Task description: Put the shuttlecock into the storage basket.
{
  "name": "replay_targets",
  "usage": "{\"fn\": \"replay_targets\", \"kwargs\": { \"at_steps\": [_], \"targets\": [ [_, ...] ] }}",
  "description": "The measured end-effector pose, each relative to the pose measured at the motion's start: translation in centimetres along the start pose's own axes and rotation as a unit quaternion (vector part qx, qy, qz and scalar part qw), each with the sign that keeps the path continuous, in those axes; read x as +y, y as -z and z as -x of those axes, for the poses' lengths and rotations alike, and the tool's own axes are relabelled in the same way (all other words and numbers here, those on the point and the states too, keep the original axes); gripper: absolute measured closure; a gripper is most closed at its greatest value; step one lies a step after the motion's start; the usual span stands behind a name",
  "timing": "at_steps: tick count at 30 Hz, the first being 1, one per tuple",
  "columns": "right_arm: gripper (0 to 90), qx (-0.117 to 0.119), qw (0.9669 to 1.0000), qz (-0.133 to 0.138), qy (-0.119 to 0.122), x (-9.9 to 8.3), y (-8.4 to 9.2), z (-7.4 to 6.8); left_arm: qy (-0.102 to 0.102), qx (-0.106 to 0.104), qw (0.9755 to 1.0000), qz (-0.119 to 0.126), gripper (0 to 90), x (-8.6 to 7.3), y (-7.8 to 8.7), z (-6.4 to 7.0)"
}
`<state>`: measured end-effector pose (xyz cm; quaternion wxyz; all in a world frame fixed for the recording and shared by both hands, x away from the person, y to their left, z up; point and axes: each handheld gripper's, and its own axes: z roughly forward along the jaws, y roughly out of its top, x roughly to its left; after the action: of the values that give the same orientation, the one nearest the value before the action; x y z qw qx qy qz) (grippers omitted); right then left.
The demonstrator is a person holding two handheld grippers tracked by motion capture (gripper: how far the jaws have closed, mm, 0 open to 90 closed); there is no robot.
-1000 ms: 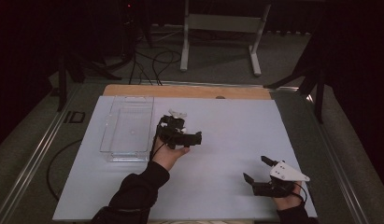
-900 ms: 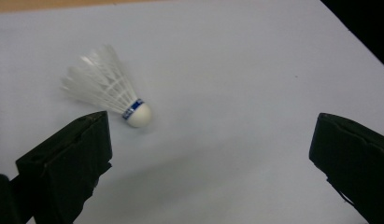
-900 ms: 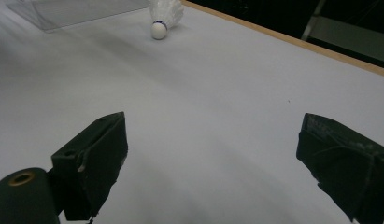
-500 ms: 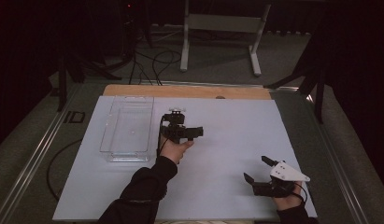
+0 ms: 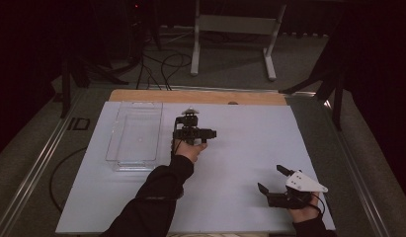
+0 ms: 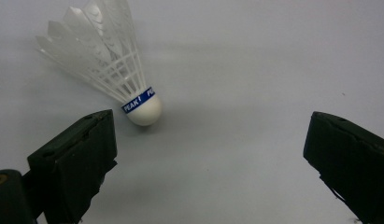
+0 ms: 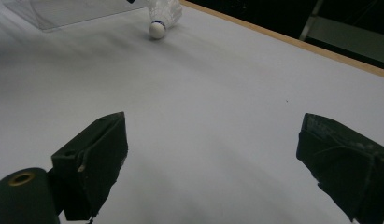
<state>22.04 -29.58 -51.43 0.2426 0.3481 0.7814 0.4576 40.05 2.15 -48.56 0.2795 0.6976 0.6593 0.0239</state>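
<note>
- The shuttlecock lies on its side just ahead of the left gripper, off toward the left jaw, outside the gap.
- Its long axis slants: cork near the left jaw, feathers fanning up and away.
- Left gripper's jaws stand wide apart, holding nothing; a small shift leftward would likely centre the cork.
- The right gripper is well apart, jaws also spread and empty.
- White sheet covers the table; a clear tray sits left of the left gripper.
- Dark room beyond.
</note>
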Motion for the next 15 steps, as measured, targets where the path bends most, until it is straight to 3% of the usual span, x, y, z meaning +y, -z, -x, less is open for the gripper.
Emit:
{"fn": "replay_targets", "kwargs": {
  "at_steps": [5,7,11,15],
  "targets": [
    [9.0,-0.002,1.0,-0.001,-0.002,0.0,0.0,0.0,0.019,0.011,0.9996,-0.018,4.4,0.5,-0.8,-0.2],
    [9.0,-0.003,1.0,-0.003,-0.001,0.0,0.0,0.0,0.035,0.0,0.9992,-0.021,6.7,0.6,-1.2,-0.5],
    [9.0,-0.001,1.0,-0.005,-0.001,0.0,-0.1,0.0,0.04,0.017,0.9987,-0.026,9.8,0.6,-1.8,-0.6],
    [9.0,-0.003,1.0,-0.004,-0.001,0.0,0.0,0.0,0.074,0.03,0.9959,-0.043,11.2,0.9,-2.6,-1.1]
  ]
}}
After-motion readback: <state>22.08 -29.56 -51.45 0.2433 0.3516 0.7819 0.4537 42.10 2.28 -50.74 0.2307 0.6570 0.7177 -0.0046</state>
